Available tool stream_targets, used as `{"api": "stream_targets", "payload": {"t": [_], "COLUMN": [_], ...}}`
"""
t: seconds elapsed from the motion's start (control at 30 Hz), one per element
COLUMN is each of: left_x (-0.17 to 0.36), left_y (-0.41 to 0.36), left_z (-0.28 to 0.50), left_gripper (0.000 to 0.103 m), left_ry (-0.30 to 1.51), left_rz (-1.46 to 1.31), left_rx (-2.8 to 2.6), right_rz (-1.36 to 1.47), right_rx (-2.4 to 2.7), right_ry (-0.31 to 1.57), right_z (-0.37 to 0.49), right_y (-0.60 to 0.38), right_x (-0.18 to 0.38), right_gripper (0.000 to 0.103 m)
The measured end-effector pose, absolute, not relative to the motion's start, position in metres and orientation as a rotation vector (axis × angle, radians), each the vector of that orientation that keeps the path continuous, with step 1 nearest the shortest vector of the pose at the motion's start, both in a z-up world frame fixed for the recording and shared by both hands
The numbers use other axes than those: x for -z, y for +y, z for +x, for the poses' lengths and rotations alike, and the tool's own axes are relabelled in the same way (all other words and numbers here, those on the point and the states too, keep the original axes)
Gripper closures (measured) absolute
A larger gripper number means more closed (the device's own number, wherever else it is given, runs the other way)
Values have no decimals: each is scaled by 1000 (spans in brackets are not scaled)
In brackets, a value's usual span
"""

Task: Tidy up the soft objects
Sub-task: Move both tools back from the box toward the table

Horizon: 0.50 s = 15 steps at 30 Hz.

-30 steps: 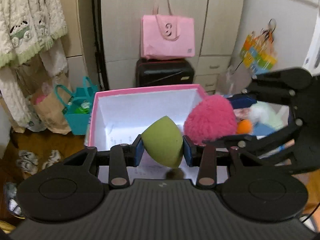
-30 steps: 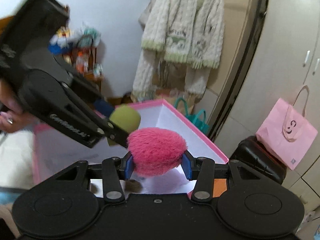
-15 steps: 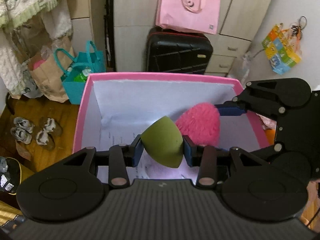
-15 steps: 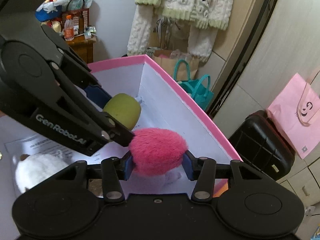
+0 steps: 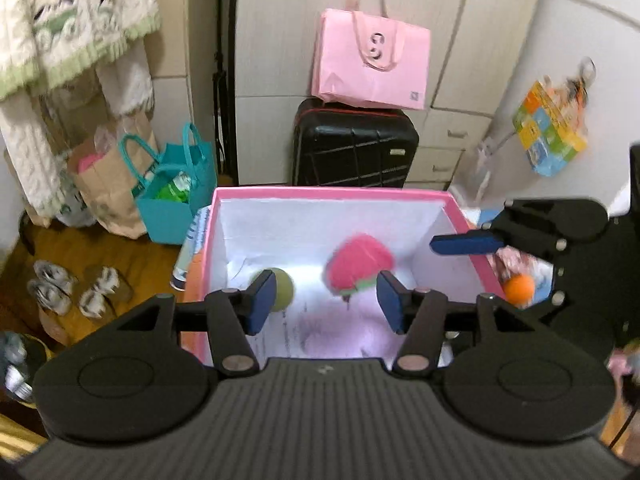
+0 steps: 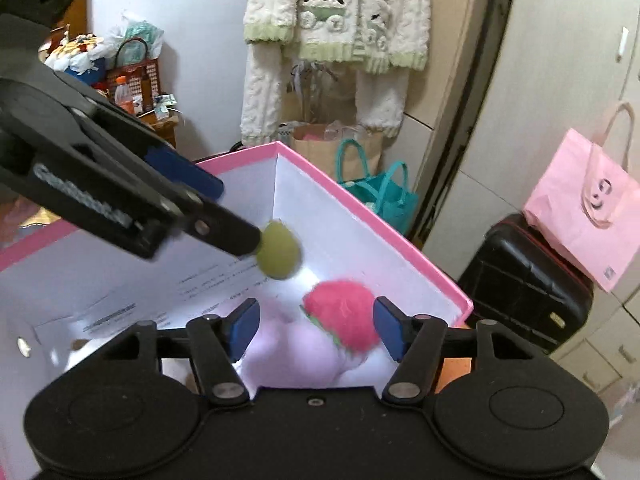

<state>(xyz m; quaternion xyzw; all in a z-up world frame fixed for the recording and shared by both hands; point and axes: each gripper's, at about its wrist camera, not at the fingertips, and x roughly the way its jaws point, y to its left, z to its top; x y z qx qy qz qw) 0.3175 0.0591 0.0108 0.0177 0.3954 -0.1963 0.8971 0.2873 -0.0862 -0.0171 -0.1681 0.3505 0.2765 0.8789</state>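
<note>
A pink box with white inner walls (image 5: pixel 332 193) (image 6: pixel 360 208) lies below both grippers. My left gripper (image 5: pixel 326 300) is open and empty above the box. The green sponge (image 5: pixel 282 289) (image 6: pixel 278 254) is loose inside the box, blurred. My right gripper (image 6: pixel 316 326) is open and empty. The pink fluffy ball (image 5: pixel 358 266) (image 6: pixel 344 314) is loose inside the box, also blurred. The right gripper's blue pad shows at the box's right wall in the left wrist view (image 5: pixel 466 243). The left gripper's arm crosses the right wrist view (image 6: pixel 120 200).
A black suitcase (image 5: pixel 354 144) with a pink paper bag (image 5: pixel 370 58) stands behind the box. A teal bag (image 5: pixel 176 196) and a brown paper bag (image 5: pixel 106 188) stand left. An orange ball (image 5: pixel 519 286) lies right of the box. Cream knitwear (image 6: pixel 336 20) hangs on the wall.
Both grippers have opened. The green sponge and the pink fluffy ball have left the jaws and dropped into the pink box.
</note>
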Motion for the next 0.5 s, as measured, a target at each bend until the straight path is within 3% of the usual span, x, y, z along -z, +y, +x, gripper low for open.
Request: {"api": "stream_targets", "payload": {"t": [0.33, 0.5], "left_x": [-31, -43], "left_y": [58, 57], "left_z": [249, 217], "left_gripper": [42, 34], "left_ry": [866, 847], "left_rz": [150, 179], "left_rx": [473, 498], "right_rz": [-313, -334], "right_rx": [-565, -563], "right_ry": [737, 727], "right_z": [227, 199], "right_y": [-103, -104], "right_x": [-7, -22], "right_gripper": [35, 35]}}
